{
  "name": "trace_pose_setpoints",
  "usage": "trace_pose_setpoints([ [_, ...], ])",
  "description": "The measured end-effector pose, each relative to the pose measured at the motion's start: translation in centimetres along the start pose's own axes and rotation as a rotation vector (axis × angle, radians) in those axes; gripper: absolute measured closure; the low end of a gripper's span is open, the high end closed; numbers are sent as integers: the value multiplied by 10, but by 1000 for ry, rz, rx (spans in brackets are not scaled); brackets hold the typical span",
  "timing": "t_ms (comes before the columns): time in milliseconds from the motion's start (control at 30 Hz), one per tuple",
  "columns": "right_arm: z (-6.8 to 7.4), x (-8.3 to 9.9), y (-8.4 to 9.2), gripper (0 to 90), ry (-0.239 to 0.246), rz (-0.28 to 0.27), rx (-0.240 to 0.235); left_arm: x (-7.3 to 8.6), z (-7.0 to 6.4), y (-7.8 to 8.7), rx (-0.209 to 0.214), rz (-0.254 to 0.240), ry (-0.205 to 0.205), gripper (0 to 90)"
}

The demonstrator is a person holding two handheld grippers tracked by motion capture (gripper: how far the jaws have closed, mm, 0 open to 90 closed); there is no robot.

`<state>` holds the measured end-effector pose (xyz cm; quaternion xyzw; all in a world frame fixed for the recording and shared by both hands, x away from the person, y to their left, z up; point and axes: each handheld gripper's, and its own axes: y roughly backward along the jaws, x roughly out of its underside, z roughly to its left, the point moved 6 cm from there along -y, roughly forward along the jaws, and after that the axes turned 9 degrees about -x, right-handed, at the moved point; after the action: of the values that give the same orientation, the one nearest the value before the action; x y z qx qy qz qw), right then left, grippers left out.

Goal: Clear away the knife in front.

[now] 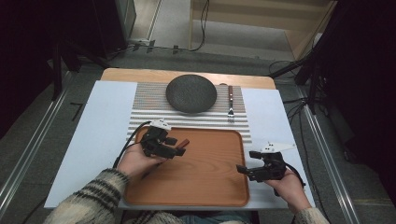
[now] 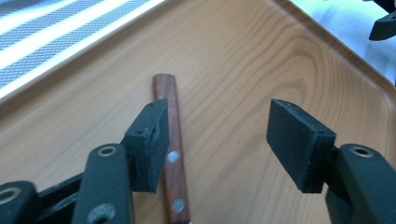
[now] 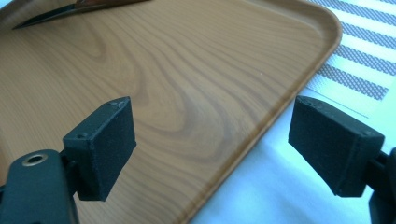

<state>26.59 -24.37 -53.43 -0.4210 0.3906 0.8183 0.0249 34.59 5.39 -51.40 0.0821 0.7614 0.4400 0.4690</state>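
My left claw (image 2: 219, 149) stands wide beside the knife handle (image 2: 172, 154) on the tray (image 1: 219, 186), seemingly off-centre, so closing could nudge it away.

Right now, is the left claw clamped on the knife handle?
No, the left claw stands open, and the knife handle lies on the wooden tray.

Both forearms reach in from below, the left hand-held gripper (image 1: 180, 148) and right hand-held gripper (image 1: 243, 170) with jaws apart.

Dark plate (image 1: 191, 93), fork (image 1: 230, 108), striped placemat (image 1: 149, 105)
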Motion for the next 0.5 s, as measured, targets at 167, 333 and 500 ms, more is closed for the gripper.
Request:
trace_pose_setpoints([
  [167, -1, 3, 3, 132, -10, -9, 10, -5, -3, -9, -8, 23, -5, 457],
  [333, -1, 7, 8, 132, -20, -9, 22, -11, -8, -17, 14, 40, -37, 764],
  [500, -1, 8, 9, 132, -20, -9, 24, -9, -5, -28, 7, 92, -74, 899],
])
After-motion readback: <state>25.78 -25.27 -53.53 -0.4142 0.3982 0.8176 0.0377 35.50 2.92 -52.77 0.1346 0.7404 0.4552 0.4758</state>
